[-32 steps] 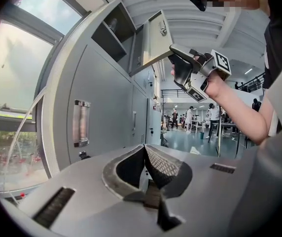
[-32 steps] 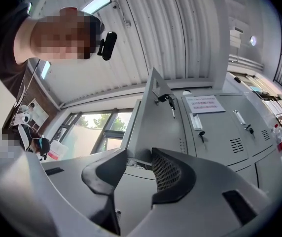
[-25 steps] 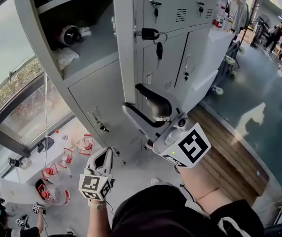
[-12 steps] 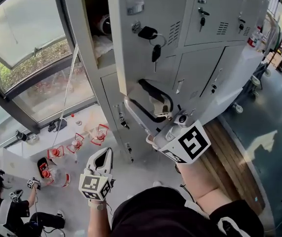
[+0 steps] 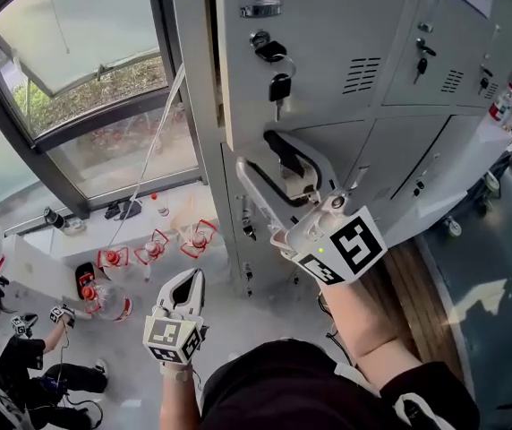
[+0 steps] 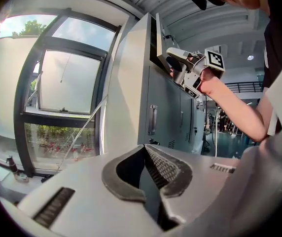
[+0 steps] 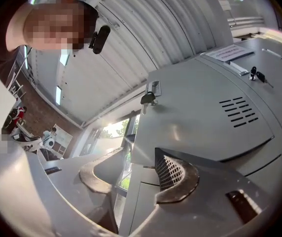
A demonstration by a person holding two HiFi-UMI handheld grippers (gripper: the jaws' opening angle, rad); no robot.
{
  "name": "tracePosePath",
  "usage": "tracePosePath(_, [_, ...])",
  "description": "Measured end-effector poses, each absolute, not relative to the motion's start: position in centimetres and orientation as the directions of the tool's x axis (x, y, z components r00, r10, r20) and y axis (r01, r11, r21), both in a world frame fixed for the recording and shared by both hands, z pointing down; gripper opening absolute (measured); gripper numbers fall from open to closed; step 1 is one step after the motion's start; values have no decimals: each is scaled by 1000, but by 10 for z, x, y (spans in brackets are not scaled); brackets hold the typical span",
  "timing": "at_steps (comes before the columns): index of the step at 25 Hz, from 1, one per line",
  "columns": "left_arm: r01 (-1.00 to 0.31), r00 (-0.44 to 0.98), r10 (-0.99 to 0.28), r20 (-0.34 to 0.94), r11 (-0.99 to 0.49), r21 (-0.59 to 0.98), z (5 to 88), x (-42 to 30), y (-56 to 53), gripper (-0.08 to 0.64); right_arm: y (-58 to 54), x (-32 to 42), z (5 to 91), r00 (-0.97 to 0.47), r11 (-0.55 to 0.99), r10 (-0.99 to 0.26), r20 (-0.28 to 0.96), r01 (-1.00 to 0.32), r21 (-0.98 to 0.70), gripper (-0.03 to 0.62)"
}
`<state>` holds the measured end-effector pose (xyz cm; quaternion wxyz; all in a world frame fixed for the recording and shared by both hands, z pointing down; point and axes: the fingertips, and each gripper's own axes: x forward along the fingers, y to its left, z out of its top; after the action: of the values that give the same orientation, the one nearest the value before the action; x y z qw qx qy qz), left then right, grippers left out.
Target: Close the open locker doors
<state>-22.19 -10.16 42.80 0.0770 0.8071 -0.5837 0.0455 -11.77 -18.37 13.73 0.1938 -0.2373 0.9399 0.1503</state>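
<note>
The grey locker bank (image 5: pixel 435 150) stood before you, its upper left door (image 5: pixel 328 52) almost flush. To finish well, you needed to push flat near the door's free edge until it seated. Your right gripper (image 5: pixel 256 150), tilted upward, had its tongs spread and just opening, with the door's lower corner between them, unpinched. Your left gripper (image 5: pixel 192 278) hung low, its tongs pressed together and empty.

Right gripper (image 5: pixel 256 153) raised, jaws wide and just opening (door edge (image 5: pixel 231 106) between), left gripper (image 5: pixel 189 277) low, jaws together.
</note>
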Motion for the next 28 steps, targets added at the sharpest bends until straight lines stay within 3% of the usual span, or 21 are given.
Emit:
tracePosePath(15, [-976, 214, -963, 164, -205, 69, 431, -235, -102, 18, -225, -128, 131, -804, 867, -398, -441, -486, 104, 220])
tracePosePath(28, [-973, 229, -959, 166, -218, 80, 434, -232, -101, 20, -226, -128, 142, -817, 878, -399, -416, -471, 83, 218])
